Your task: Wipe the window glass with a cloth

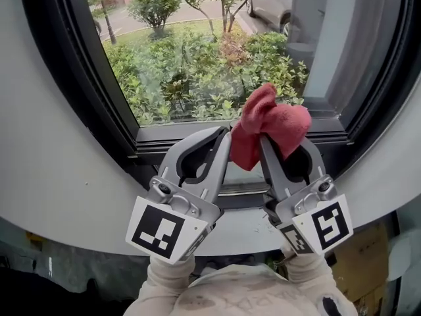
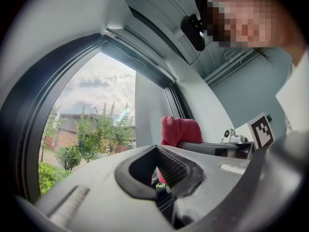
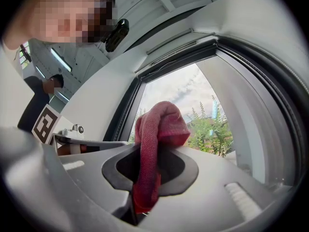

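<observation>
We face a window set in a white wall point(image 1: 39, 143), with a dark frame point(image 1: 99, 91) running round the window glass point(image 1: 197, 51). Through the pane we see thick green bushes point(image 1: 197, 84), a few thin trees point(image 1: 217, 5) and part of a parked car point(image 1: 270, 5) at the upper right.

Both tools are raised side by side in front of the bottom rail of the frame, and nothing stands between them and the pane. The left tongs point(image 1: 220, 135) have their jaws together and hold nothing. They lie just beside the right tongs point(image 1: 263, 140), with the tips leaning towards each other.

The right tongs point(image 3: 145, 178) are clamped on the red cloth point(image 3: 154, 144). Its lower end is pinched between the jaws. The rest runs lengthwise up along them and folds over into a bunched head above the tips.

In the head view the cloth point(image 1: 270, 127) points up and a little to the right, and its bundle sits over the lower edge of the glass. We cannot tell whether it touches the pane. From the left tongs point(image 2: 161, 173) we see the cloth point(image 2: 178, 129) off to the right.

Pale sleeves point(image 1: 164, 275) show at the bottom edge.
</observation>
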Demonstrator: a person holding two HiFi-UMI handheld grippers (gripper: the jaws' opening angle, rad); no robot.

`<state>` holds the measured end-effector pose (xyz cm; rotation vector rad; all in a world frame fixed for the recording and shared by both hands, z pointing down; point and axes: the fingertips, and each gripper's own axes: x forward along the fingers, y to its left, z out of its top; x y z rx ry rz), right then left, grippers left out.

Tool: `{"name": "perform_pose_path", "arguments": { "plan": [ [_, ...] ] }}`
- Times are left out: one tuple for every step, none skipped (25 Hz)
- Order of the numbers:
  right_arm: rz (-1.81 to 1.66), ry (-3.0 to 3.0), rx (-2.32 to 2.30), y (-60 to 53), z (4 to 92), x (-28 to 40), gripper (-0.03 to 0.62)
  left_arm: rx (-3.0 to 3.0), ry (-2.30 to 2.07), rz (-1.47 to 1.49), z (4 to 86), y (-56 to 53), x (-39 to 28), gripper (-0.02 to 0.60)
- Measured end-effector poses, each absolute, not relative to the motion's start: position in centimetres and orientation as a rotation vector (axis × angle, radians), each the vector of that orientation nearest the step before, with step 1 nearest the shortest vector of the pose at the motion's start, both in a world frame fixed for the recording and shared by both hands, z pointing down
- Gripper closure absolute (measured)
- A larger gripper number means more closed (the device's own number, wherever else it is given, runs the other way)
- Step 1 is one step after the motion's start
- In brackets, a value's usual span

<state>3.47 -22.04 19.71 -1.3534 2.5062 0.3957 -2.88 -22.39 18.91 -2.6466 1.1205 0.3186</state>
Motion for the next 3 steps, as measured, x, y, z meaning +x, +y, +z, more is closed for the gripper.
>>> {"name": "perform_pose_path", "arguments": {
  "plan": [
    [0.395,2.507,-1.352,-22.02,19.7,3.46,0.508,-2.646,1.127,0.32,18.88,-22.39,-2.93,0.581],
    [0.394,2.508,-1.35,-22.0,19.69,3.45,0.508,-2.645,1.134,0.32,18.87,-22.39,-2.97,0.581],
    [0.393,2.508,-1.349,-21.98,19.69,3.45,0.508,-2.645,1.14,0.321,18.87,-22.39,-3.01,0.581]
  ]
}}
